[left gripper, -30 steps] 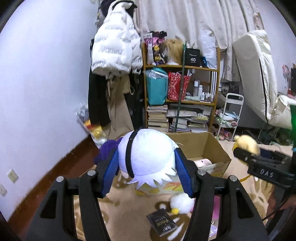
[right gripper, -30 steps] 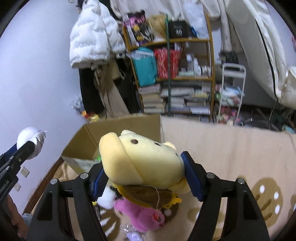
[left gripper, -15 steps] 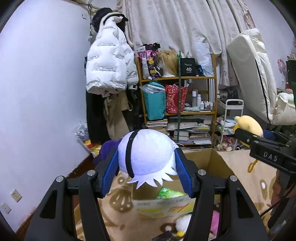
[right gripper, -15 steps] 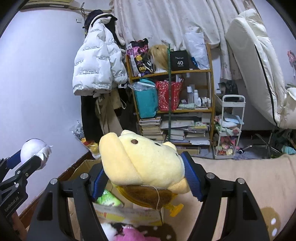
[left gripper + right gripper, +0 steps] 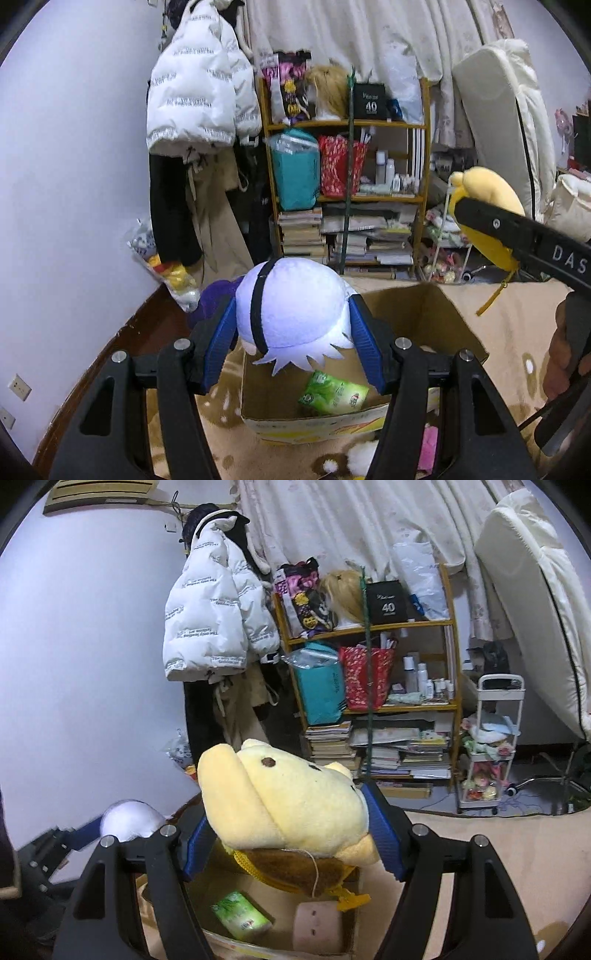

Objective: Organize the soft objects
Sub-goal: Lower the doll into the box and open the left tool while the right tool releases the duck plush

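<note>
My left gripper point(image 5: 295, 332) is shut on a white round plush with a black band point(image 5: 295, 302) and holds it over the near left part of an open cardboard box point(image 5: 454, 325). My right gripper point(image 5: 291, 834) is shut on a yellow plush point(image 5: 295, 801) above the same box point(image 5: 354, 915). The yellow plush also shows at the right of the left wrist view point(image 5: 487, 206). The white plush shows at the lower left of the right wrist view point(image 5: 129, 818). A green packet point(image 5: 332, 393) and a pink square plush point(image 5: 317, 923) lie inside the box.
A wooden shelf point(image 5: 347, 125) with bags, books and bottles stands at the back. A white puffer jacket point(image 5: 195, 92) hangs to its left. A white cart point(image 5: 495, 746) and an upright mattress point(image 5: 535, 590) are at the right. Small plush toys point(image 5: 428, 443) lie on the beige rug.
Both grippers have moved forward over the box with their plushes still held. The box's inside now shows below the fingers in both views.
</note>
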